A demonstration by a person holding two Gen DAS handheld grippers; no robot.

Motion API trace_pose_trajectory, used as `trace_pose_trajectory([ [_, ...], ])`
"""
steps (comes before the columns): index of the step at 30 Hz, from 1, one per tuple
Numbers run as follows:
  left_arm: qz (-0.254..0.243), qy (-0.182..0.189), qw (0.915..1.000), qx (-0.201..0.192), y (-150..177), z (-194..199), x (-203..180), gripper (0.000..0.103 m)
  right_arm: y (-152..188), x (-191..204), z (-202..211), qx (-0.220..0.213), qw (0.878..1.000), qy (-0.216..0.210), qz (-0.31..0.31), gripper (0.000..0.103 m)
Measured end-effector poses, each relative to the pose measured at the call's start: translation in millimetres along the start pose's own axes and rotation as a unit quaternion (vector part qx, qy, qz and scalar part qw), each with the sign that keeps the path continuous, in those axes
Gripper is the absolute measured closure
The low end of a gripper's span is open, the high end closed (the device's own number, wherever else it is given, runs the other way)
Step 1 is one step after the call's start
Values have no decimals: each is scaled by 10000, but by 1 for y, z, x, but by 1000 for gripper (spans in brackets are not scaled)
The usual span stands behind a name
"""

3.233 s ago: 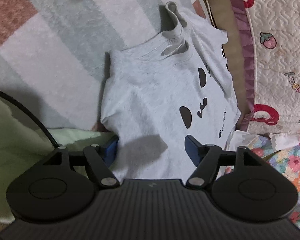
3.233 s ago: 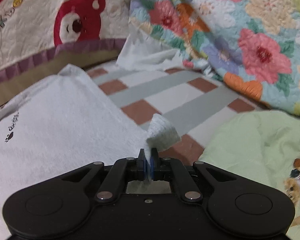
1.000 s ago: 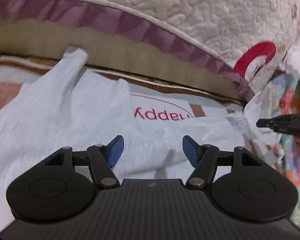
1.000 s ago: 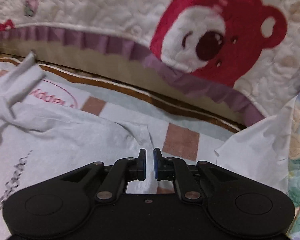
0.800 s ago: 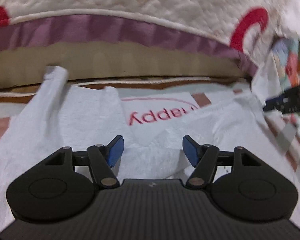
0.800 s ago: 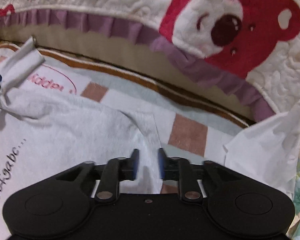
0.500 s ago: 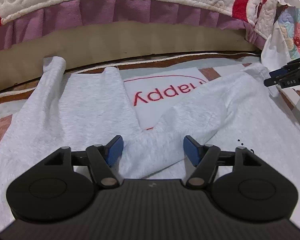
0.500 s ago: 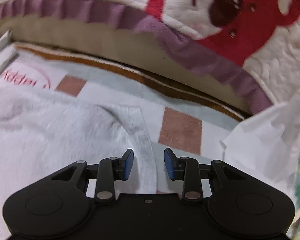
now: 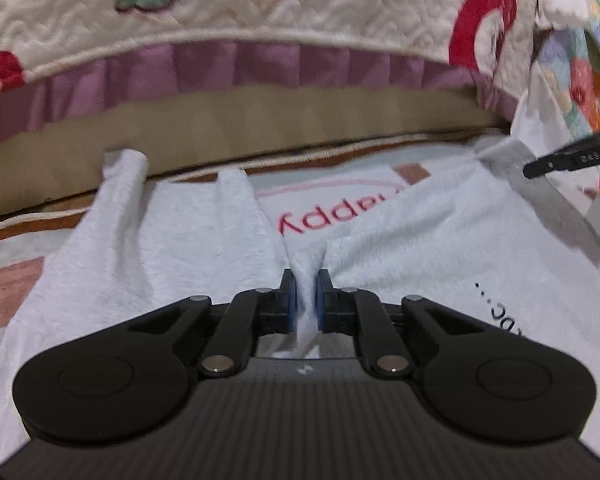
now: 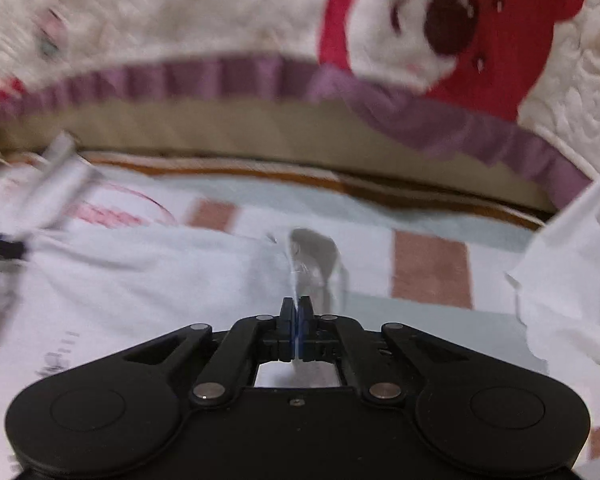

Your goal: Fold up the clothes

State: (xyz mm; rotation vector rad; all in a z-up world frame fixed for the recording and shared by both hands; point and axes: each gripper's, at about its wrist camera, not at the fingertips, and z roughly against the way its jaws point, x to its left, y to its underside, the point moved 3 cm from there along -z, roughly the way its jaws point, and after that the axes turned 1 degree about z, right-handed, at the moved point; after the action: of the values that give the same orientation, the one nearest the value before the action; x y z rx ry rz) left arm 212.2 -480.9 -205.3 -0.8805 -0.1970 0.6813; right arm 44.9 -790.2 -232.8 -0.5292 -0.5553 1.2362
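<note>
Both claws, spread apart half a second ago, have now closed on the grey t-shirt [image 9: 440,240]: the left claw [image 9: 305,294] pinches a ridge of fabric just below the red "happy" print [image 9: 332,220], and the right claw [image 10: 299,326] clamps a thin edge of the shirt's far corner. The shirt lies spread on the checked bed sheet [image 10: 428,264], directly ahead of both claws, with the bear quilt [image 10: 452,28] behind it.

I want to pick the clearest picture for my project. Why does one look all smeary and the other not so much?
Right wrist view: heavy motion blur, the red bear quilt and grey shirt smear sideways, while the right gripper stays sharp. Left wrist view: clearer, the red word on the blanket is readable and the left gripper crisp, only the edges are soft. Both bend straight lines, a fisheye effect.
</note>
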Motion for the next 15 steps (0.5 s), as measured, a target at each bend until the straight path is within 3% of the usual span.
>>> trace_pose_trajectory([
  [5,157,-30,9998,-102,-2,22,5,94,10,-14,25,-451,9893,-1066,-888,102],
  [8,206,-80,9998,-2,0,33,14,101,20,-17,47,-770,9708,-1767,-1431,102],
  [11,204,-155,9995,182,5,41,27,103,46,-22,56,-527,9513,-2354,-1921,102],
  [15,195,-118,9991,369,17,39,33,103,53,-20,47,-518,9446,-2350,-2231,100],
])
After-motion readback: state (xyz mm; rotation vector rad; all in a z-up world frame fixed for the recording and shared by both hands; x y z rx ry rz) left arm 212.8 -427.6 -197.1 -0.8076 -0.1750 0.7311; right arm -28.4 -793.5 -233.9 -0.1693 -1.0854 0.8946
